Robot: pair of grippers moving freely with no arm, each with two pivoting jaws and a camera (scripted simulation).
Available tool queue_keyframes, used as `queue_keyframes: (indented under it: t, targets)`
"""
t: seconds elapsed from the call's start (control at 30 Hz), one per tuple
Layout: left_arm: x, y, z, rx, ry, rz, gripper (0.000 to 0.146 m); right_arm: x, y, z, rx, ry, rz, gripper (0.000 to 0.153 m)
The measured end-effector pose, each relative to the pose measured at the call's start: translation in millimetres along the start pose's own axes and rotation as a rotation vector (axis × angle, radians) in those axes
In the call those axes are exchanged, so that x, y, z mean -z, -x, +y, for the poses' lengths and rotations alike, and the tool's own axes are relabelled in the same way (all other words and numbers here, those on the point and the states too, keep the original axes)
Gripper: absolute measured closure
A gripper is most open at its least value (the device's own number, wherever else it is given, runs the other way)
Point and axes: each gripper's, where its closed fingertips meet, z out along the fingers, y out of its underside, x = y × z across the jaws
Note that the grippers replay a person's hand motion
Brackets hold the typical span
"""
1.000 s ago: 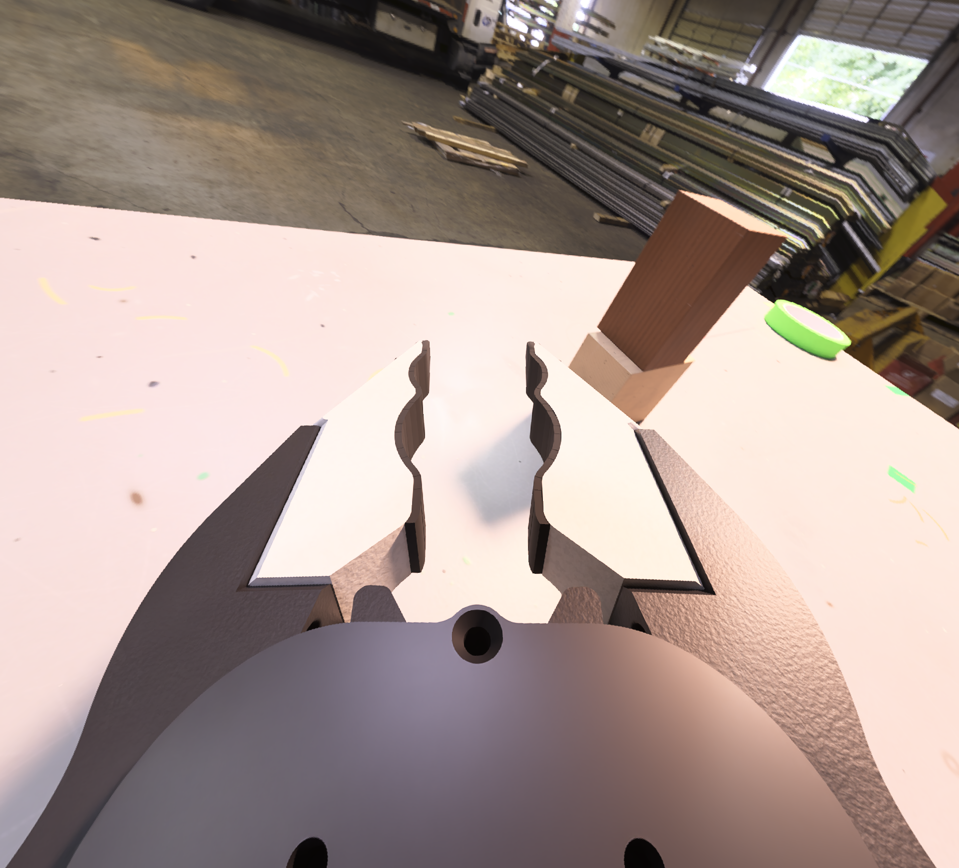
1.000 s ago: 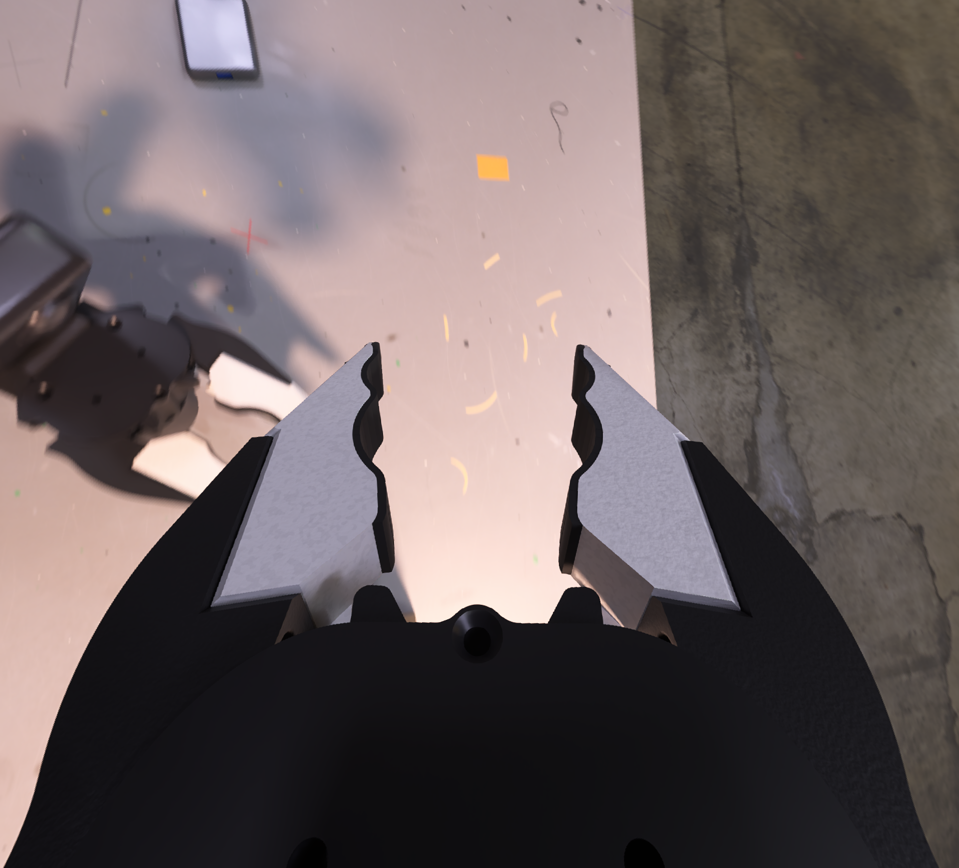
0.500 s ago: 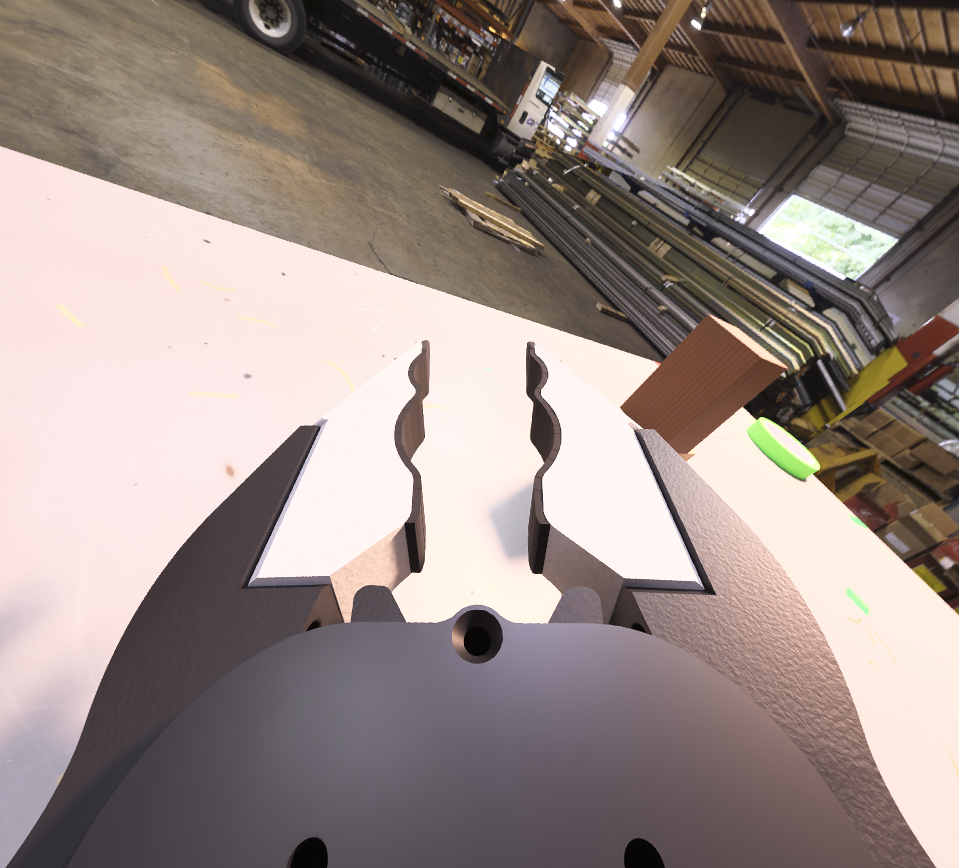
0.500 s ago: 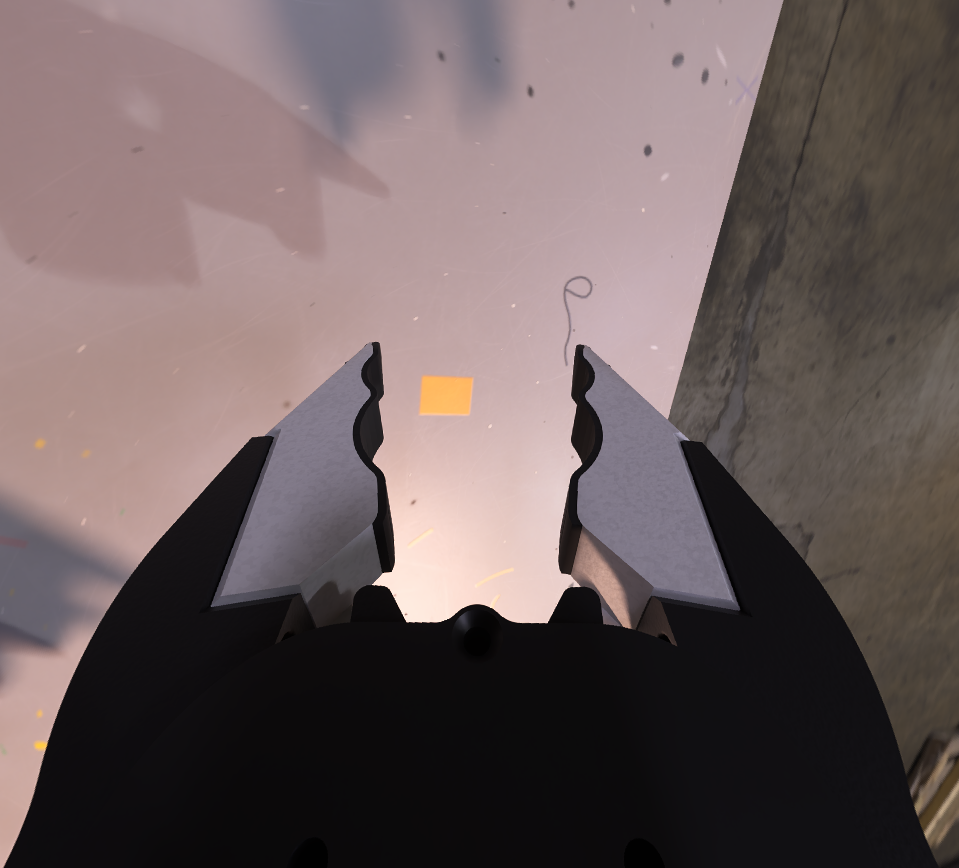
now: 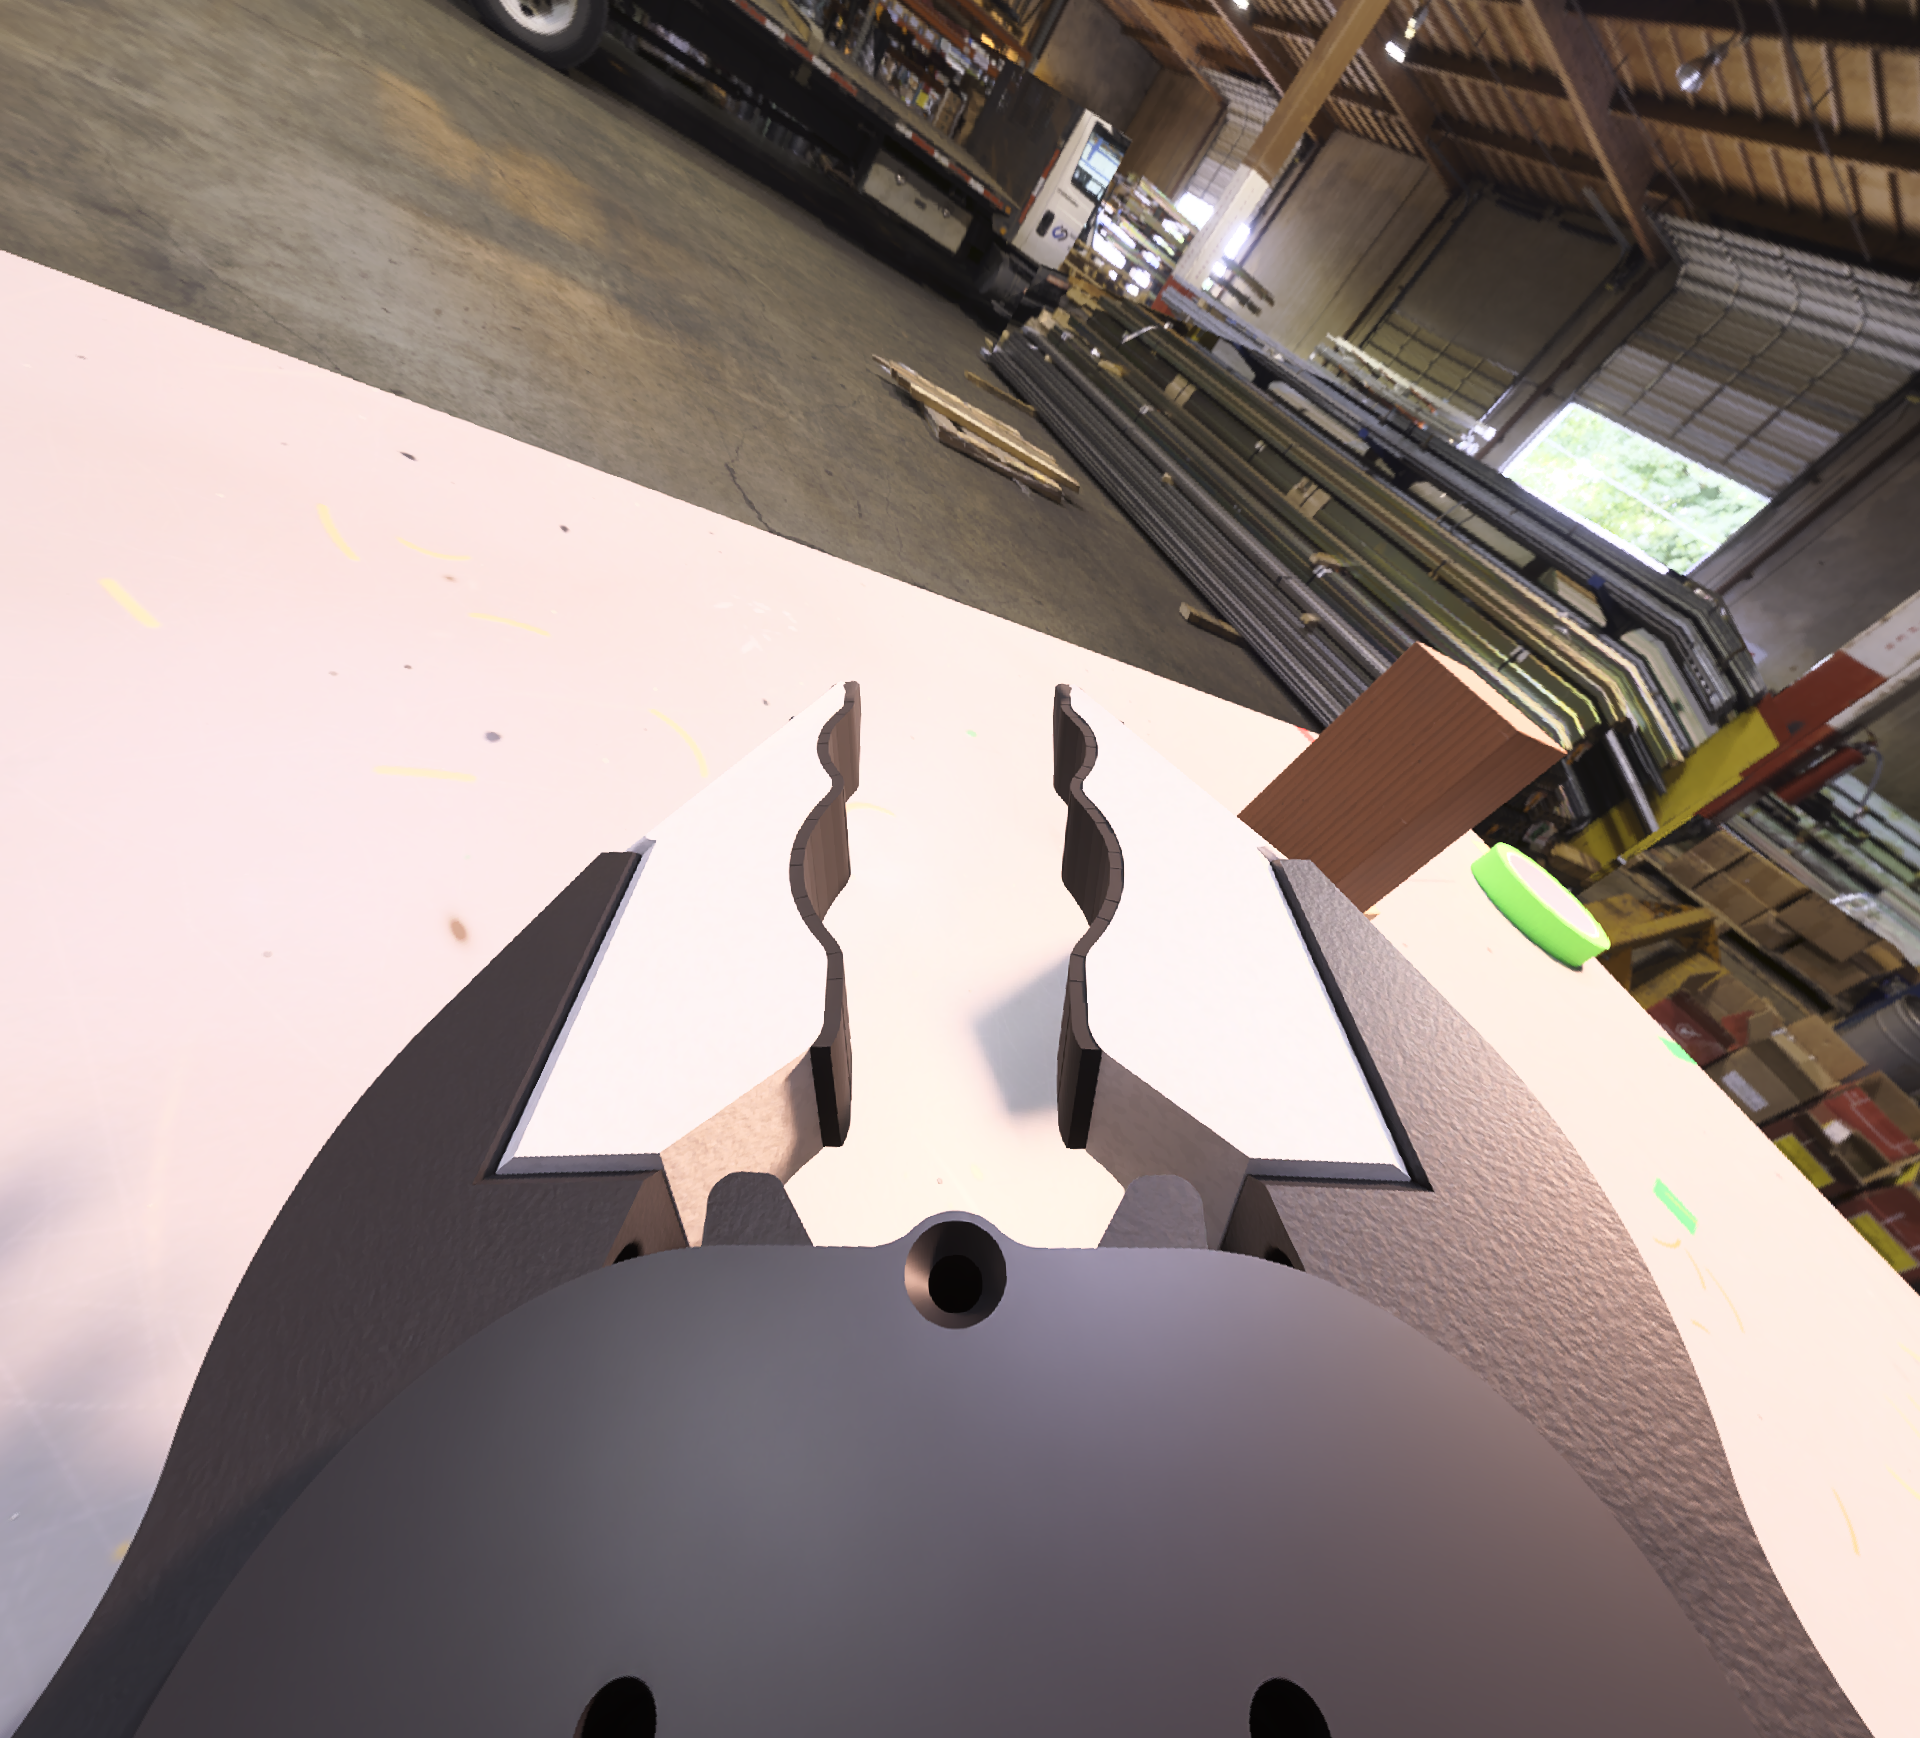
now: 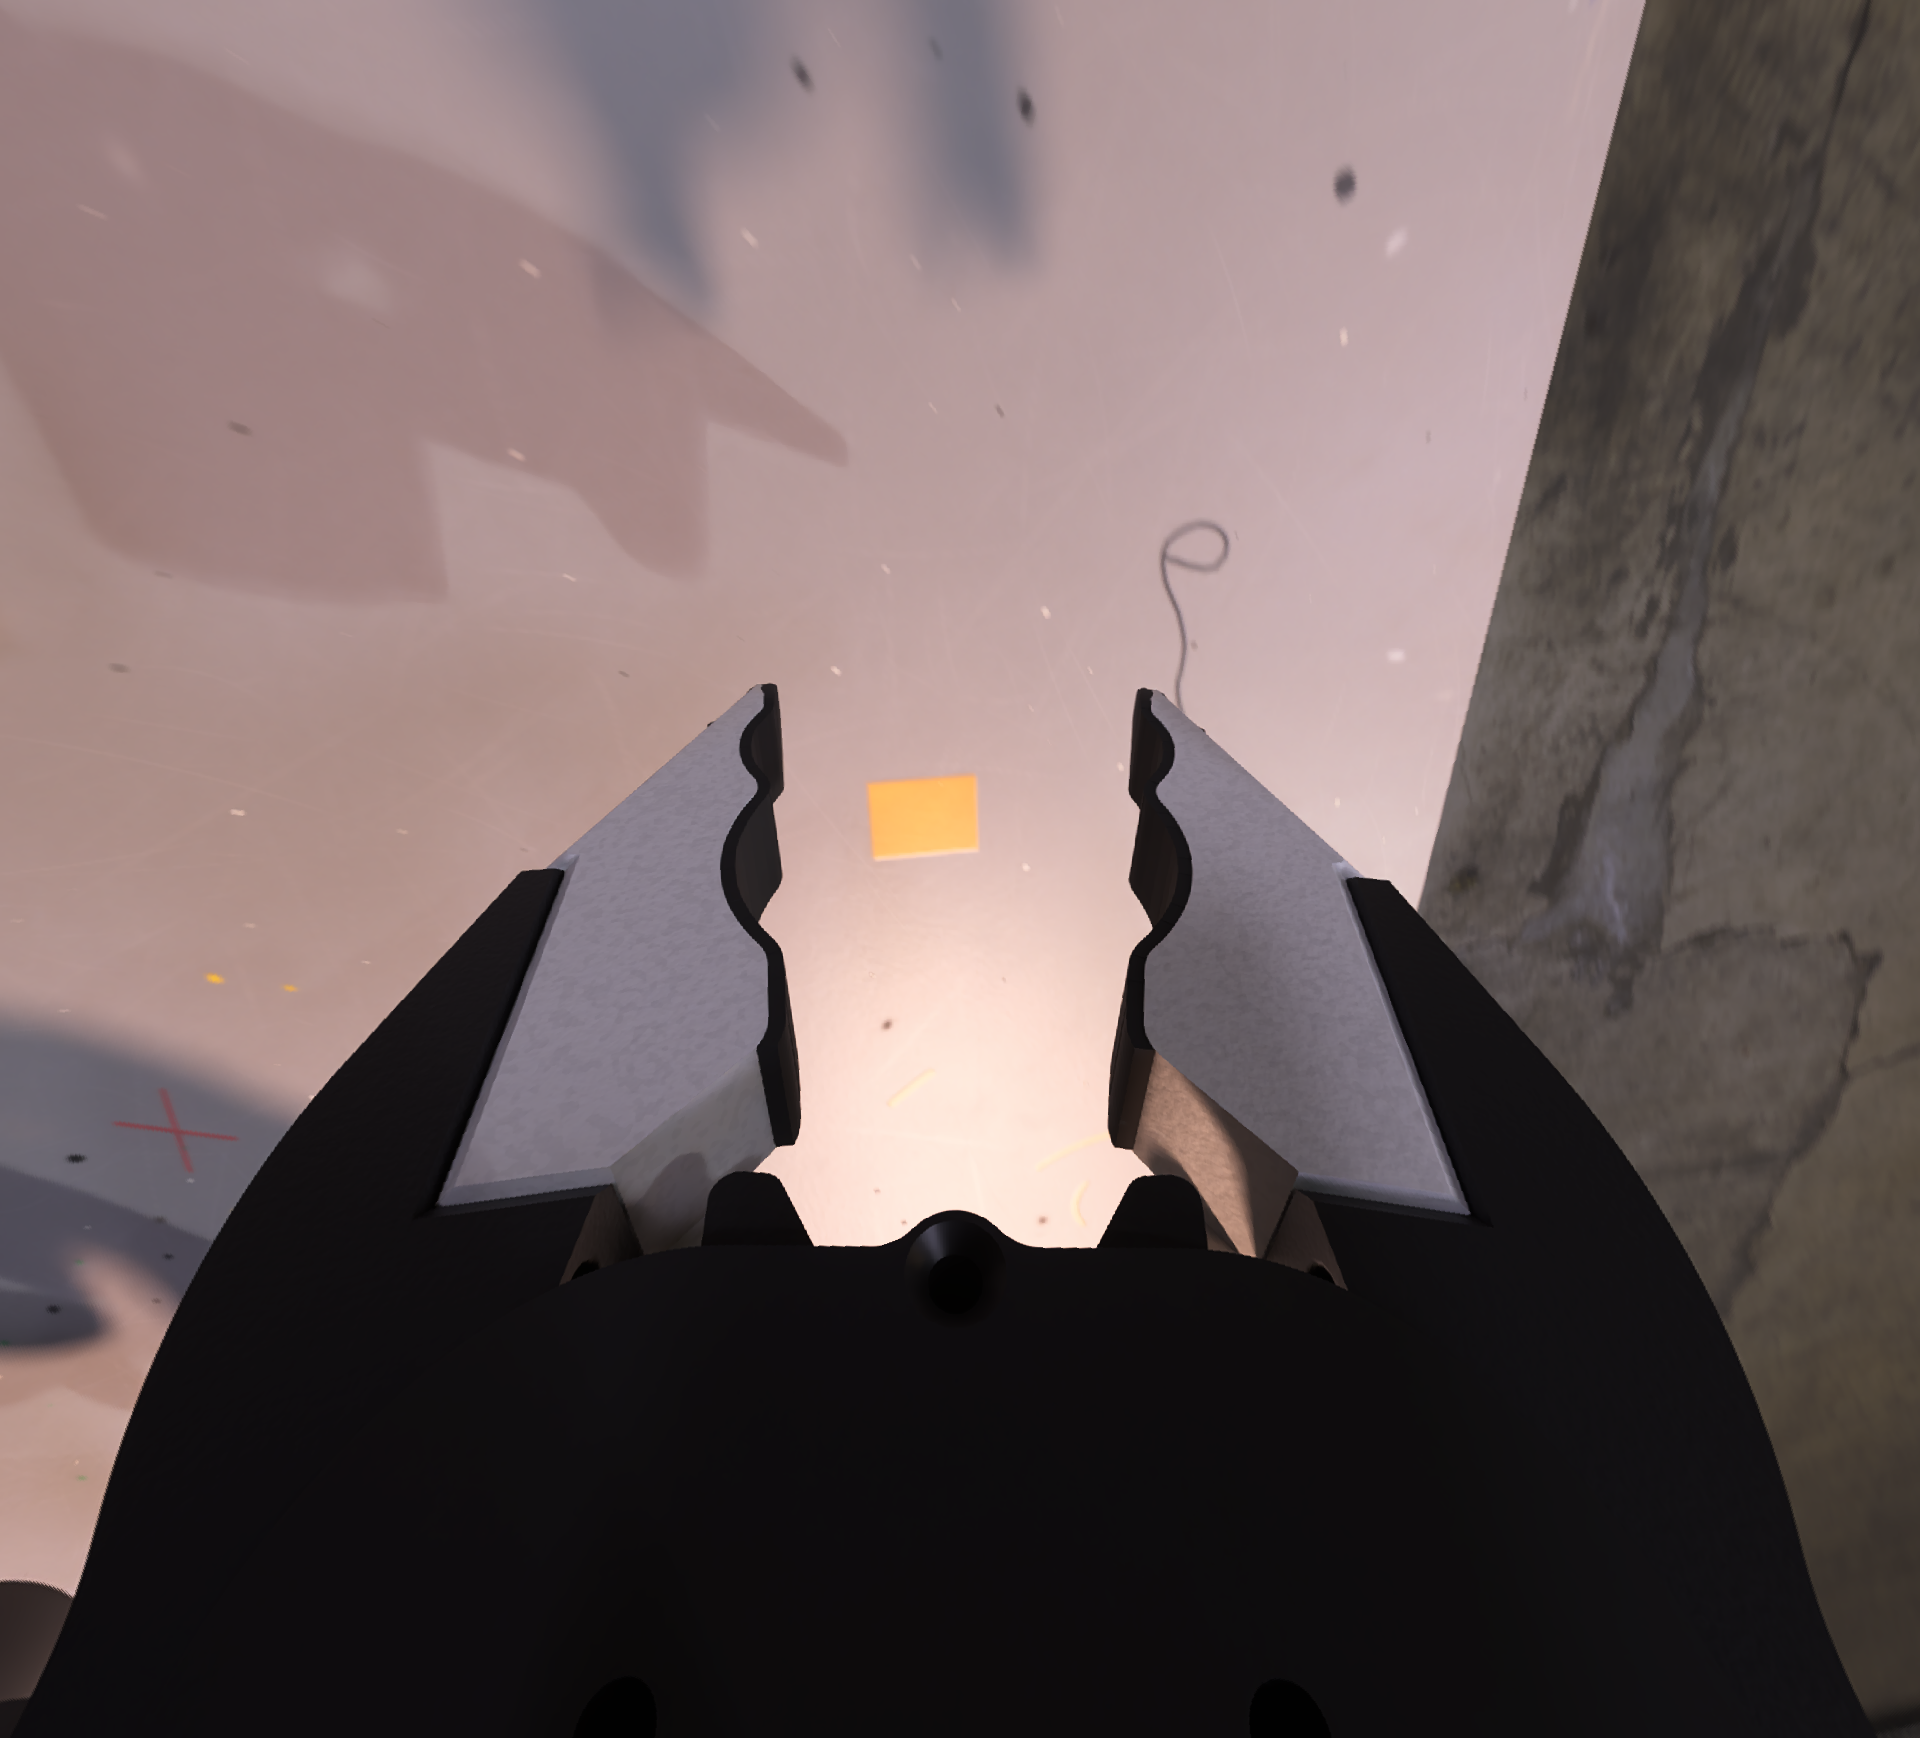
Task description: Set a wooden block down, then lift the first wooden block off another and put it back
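Left wrist view: the left claw [image 5: 954, 701] hangs low over the pale desk [image 5: 312, 649] with its jaws spread and nothing between them; the brown block [image 5: 1397, 779] stands just right of the right finger, tilted, its lower part hidden behind that finger; a sliver of paler wood [image 5: 1369, 911] shows at its foot, probably the second block under it, though too little shows to be sure; a green tape roll [image 5: 1538, 904] lies near the desk's far edge, apart from the block; beyond are a concrete floor [image 5: 416, 182], a truck and stacked stock.

Right wrist view: the right claw [image 6: 954, 706] points down at the desk [image 6: 1039, 234] close to its right edge, jaws spread wide and empty; an orange square [image 6: 923, 818] lies on the surface between the fingers; a thin squiggle [image 6: 1190, 587] is marked just beyond the right tip; a red cross [image 6: 175, 1135] sits at lower left; no block shows here.

The step in hand, as I judge it, is the left claw going for the brown block to lift it off; to do it well, swing right until the block sits centred between the jaws, match its tilt so both pads meet flat faces, close above the pale wood so only the upper piece is taken, then lift straight up; the right claw had best hold clear.
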Motion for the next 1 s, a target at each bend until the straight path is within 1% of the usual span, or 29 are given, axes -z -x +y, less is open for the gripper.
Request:
queue_keyframes:
  t: [0.1, 0.2, 0.23, 0.33, 0.37, 0.43, 0.5, 0.57, 0.67, 0.73, 0.93, 1.0]
  targets:
    - [-3, -4, 6, -0.017, 0.027, 0.011, 0.109, -13, -11, 15, -0.011, 0.062, 0.053, 0.082]
    - [-4, -6, 9, -0.035, 0.039, 0.015, 0.109, -16, -6, 20, -0.023, 0.048, 0.022, 0.082]
    - [-4, -7, 9, -0.039, 0.041, 0.016, 0.109, -13, 0, 21, -0.028, 0.041, -0.01, 0.082]
    - [-4, -7, 9, -0.031, 0.043, 0.019, 0.109, -2, 24, 20, -0.101, 0.032, -0.203, 0.083]
    - [-4, -7, 9, -0.023, 0.043, 0.021, 0.109, 1, 24, 18, -0.1, 0.019, -0.21, 0.083]
    - [-4, -6, 8, -0.01, 0.041, 0.025, 0.109, 7, 17, 12, -0.061, -0.017, -0.143, 0.084]
    - [-3, -6, 7, -0.004, 0.037, 0.025, 0.109, 8, 7, 8, -0.06, -0.035, -0.09, 0.085]
    - [-3, -5, 7, -0.004, 0.036, 0.024, 0.109, 2, 1, 8, -0.084, -0.022, -0.063, 0.084]
    - [-4, -6, 7, -0.007, 0.04, 0.025, 0.109, -10, -5, 10, -0.082, 0.009, 0.0, 0.077]
    - [-4, -6, 8, -0.009, 0.042, 0.026, 0.109, -13, -4, 7, -0.106, -0.003, -0.004, 0.072]
    - [-4, -6, 7, -0.006, 0.041, 0.027, 0.109, -16, 6, 3, -0.154, 0.005, -0.056, 0.073]
    - [-4, -6, 7, -0.005, 0.041, 0.028, 0.109, -14, 5, 0, -0.153, -0.011, -0.05, 0.073]
